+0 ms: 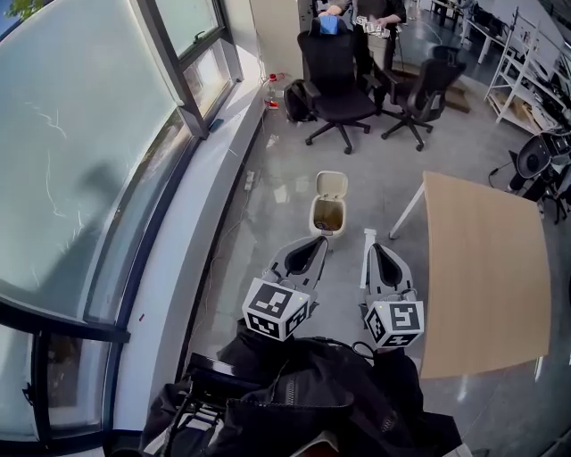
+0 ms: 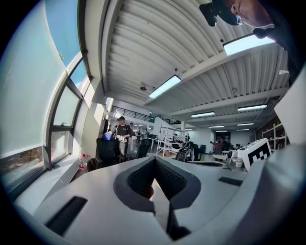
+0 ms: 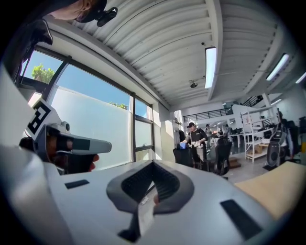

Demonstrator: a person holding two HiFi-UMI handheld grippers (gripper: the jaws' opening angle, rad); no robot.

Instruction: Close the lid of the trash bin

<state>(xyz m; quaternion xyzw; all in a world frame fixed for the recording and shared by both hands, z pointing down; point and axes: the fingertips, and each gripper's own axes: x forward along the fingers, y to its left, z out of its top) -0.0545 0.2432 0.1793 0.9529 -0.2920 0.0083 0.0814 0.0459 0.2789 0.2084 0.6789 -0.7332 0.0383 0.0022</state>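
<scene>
In the head view a small cream trash bin stands on the grey floor. Its lid is tipped up and back, and the inside shows brownish. My left gripper is held level just short of the bin's near side, jaws shut and empty. To its right my right gripper is also shut on nothing, beside the bin's near right corner. Both gripper views look level across the room past the left gripper and the right gripper. The bin is hidden below the gripper bodies there.
A wooden table stands close on the right. Two black office chairs and a person are farther back. The curved window and its sill run along the left. A black jacket fills the bottom.
</scene>
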